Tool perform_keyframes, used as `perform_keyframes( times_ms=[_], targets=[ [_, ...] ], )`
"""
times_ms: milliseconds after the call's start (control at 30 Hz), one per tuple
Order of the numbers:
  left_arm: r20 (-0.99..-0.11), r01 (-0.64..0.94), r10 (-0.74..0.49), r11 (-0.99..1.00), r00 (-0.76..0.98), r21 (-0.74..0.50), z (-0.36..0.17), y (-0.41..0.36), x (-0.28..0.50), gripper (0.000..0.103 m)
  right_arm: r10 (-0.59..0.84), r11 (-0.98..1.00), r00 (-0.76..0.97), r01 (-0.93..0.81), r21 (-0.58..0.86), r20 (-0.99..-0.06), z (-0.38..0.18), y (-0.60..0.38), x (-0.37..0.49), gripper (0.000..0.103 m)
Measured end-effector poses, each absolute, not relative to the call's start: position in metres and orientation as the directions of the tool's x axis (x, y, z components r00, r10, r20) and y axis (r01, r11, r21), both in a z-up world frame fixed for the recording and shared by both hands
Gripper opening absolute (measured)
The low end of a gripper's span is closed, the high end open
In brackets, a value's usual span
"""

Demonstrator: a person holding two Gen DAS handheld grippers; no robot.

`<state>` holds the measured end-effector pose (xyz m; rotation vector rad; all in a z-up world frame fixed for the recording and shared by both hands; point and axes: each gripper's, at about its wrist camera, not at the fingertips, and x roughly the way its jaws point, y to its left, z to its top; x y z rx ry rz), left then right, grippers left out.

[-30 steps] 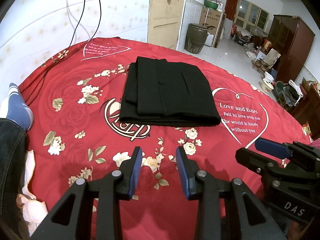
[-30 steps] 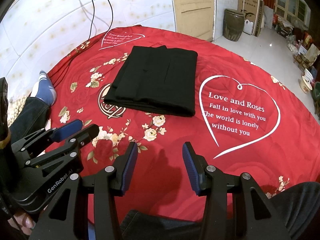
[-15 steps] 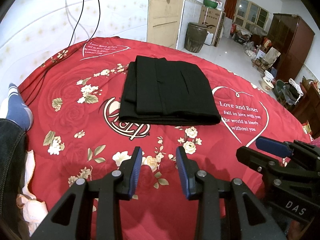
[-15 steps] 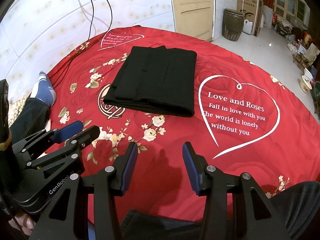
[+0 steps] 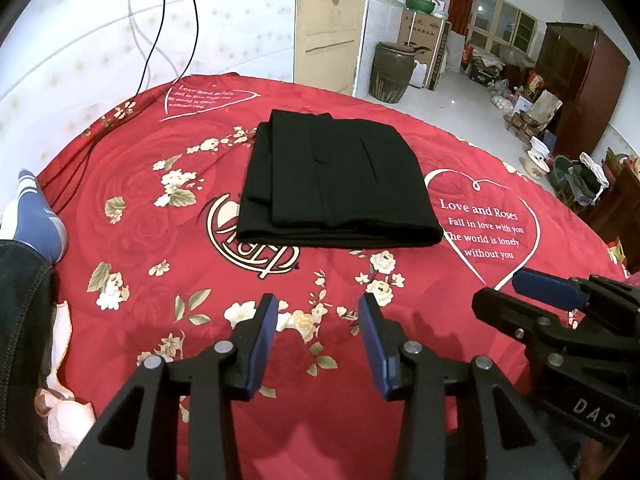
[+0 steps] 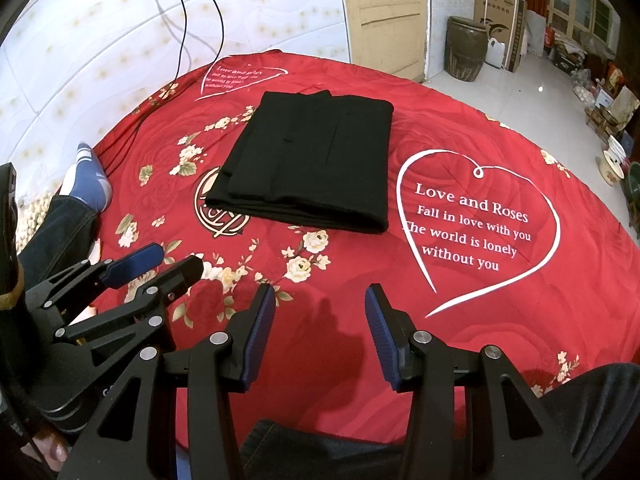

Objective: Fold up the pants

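The black pants (image 5: 340, 184) lie in the middle of the red bedspread (image 5: 132, 240), folded into a tidy layered rectangle with a rounded fold along the near edge, so I judge the folding done, with at most a little squaring-up left. I have my left gripper (image 5: 316, 340) and my right gripper (image 6: 320, 332) hovering over the spread well short of the pants, fingers apart and holding nothing.
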<state>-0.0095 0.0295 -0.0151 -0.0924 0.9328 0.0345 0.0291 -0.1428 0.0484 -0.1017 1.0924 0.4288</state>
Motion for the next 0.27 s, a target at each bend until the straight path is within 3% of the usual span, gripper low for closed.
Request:
perform_keyframes(
  times_ms=[267],
  targets=[
    [-0.802,-0.082,0.0,0.995,0.597,-0.061,-0.0155,0.0293,-0.0085,0.045,0.288,0.915,0.383,-0.38,0.134,-0.878,0.0452,-0.1439,0.0321,0.047]
  ],
)
